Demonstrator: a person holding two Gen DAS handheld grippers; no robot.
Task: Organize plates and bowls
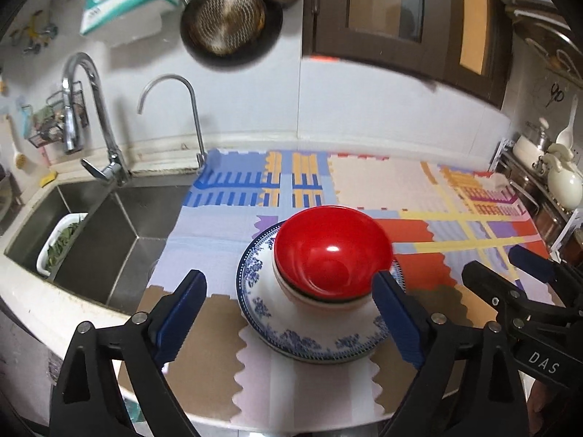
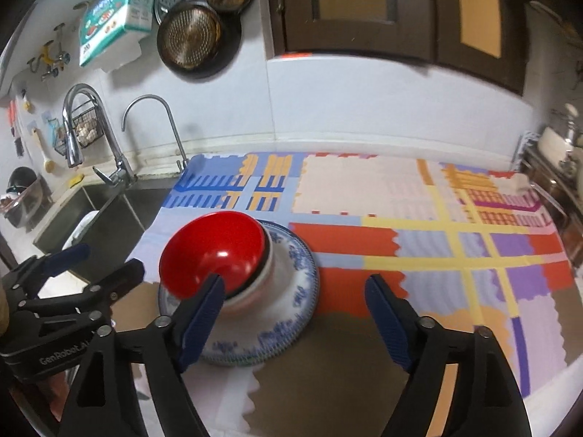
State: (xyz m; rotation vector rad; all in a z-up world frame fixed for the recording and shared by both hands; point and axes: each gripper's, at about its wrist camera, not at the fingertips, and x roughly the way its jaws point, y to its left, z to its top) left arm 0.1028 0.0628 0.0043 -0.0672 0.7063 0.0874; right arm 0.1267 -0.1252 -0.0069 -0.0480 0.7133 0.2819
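A glossy red bowl tops a short stack of bowls; a white bowl with a dark rim shows beneath it. The stack stands on a blue-and-white patterned plate lying on the colourful mat. My left gripper is open, its blue pads wide apart on either side of the stack in the picture, touching nothing. My right gripper is open too, just right of the stack and nearer the counter's front. Each wrist view also catches the other gripper at its edge.
A steel sink lies left of the mat, with a white basket of greens inside and two faucets behind. Pans hang on the back wall. A rack of pots stands at the right end.
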